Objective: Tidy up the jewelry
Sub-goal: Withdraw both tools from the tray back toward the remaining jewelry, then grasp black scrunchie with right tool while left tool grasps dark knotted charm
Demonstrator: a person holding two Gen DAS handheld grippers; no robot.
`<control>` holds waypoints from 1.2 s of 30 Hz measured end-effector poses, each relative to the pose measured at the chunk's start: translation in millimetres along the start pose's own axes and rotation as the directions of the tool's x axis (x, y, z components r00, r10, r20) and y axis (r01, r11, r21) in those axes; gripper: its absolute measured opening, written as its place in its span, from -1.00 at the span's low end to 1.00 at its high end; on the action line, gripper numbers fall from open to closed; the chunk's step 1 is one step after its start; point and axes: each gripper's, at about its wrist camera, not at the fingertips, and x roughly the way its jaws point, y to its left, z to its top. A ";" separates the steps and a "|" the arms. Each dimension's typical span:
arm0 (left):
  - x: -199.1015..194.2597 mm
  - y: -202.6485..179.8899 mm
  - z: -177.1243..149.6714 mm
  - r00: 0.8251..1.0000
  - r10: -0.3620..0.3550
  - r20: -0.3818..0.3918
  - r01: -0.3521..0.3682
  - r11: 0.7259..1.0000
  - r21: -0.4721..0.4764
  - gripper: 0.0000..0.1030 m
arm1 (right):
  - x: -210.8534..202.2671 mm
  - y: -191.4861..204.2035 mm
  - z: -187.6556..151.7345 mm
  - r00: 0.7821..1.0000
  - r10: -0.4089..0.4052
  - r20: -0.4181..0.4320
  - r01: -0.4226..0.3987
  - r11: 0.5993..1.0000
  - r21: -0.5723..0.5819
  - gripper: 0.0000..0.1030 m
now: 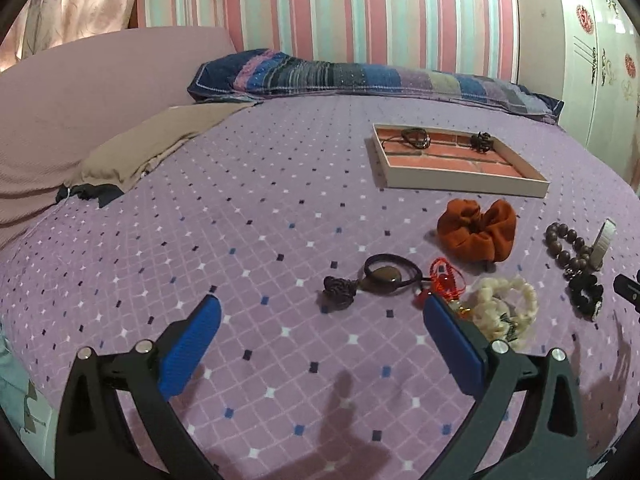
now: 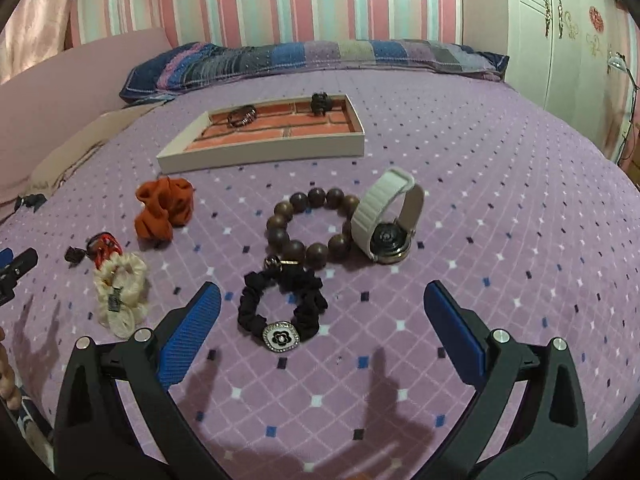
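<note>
A shallow tray [image 1: 464, 180] [image 2: 260, 156] with a brick-pattern floor lies on the purple bedspread and holds a dark bracelet [image 1: 416, 137] [image 2: 242, 115] and a dark clip [image 1: 481, 142] [image 2: 320, 103]. In front of it lie an orange scrunchie [image 1: 476, 230] [image 2: 164, 208], a dark stone pendant on a cord [image 1: 384, 276], a red cord charm [image 1: 446, 278] [image 2: 105, 246], a cream scrunchie [image 1: 504, 312] [image 2: 120, 288], a brown bead bracelet [image 1: 568, 248] [image 2: 308, 228], a white-strap watch [image 2: 390, 220] and a black scrunchie with a flower charm [image 2: 282, 312] [image 1: 586, 294]. My left gripper [image 1: 320, 316] is open above the bedspread, short of the pendant. My right gripper [image 2: 322, 304] is open, with the black scrunchie between its fingers' line.
A patterned blue pillow [image 1: 360, 78] [image 2: 300, 60] lies at the far edge by the striped wall. A pink cushion [image 1: 80, 92] and a beige cloth [image 1: 160, 136] lie to the left. A white wardrobe [image 1: 600, 60] stands at the right.
</note>
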 end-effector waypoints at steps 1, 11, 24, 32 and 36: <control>4.1 0.4 -0.8 1.000 -0.009 -0.010 0.009 1.000 0.002 0.92 | 2.2 -0.1 -1.0 1.000 0.000 -0.001 0.000 1.000 0.005 0.92; 36.6 4.8 -7.1 0.998 -0.031 -0.062 0.033 0.999 0.029 0.92 | 24.5 -9.5 -5.1 0.999 -0.020 -0.038 0.020 1.000 0.014 0.92; 64.0 10.7 4.4 0.995 -0.073 -0.066 0.076 0.996 0.047 0.92 | 45.8 -10.2 -5.4 0.992 -0.111 -0.061 0.111 0.994 -0.011 0.92; 75.9 10.3 5.8 0.993 -0.100 -0.069 0.104 0.992 0.064 0.89 | 51.5 -6.2 -2.5 0.995 -0.083 -0.059 0.083 0.997 -0.009 0.71; 83.3 10.4 6.6 0.988 -0.122 -0.091 0.129 0.989 0.079 0.51 | 59.2 -6.4 -2.8 0.995 -0.053 -0.090 0.054 0.999 0.006 0.47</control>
